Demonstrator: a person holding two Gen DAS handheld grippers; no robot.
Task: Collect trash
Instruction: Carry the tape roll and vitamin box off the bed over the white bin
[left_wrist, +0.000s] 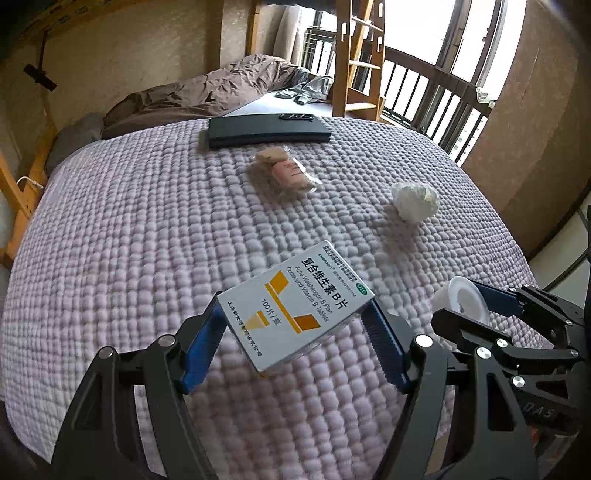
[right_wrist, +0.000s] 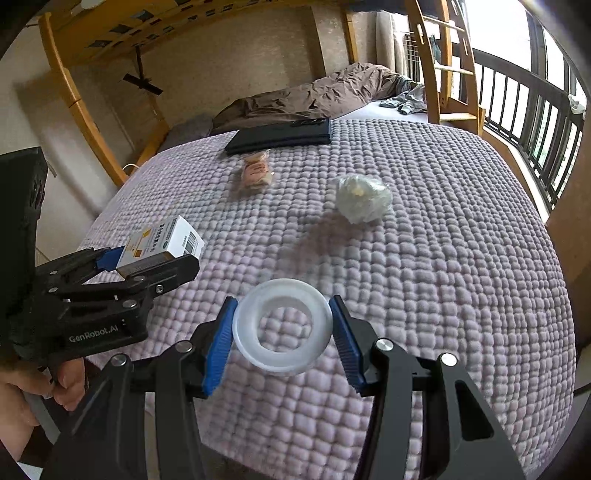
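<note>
White ring (right_wrist: 282, 326) clamped inside right hand-held gripper (right_wrist: 282, 332).

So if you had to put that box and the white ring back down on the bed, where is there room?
The quilt is bare nearest the grippers, below the crumpled white wad, and along both side edges. It is crowded toward the far edge: the wad, the pink snack packet and the flat black case lie close together there.

Your medicine box (left_wrist: 295, 306) reads "复合维生素B片", "Fuhe Weishengsu B Pian", "Compound Vitamin B Tablets", "100片/瓶" and a green "OTC" mark; its end carries a barcode. Your left gripper (right_wrist: 147, 264) body says "GenRobot.AI".
</note>
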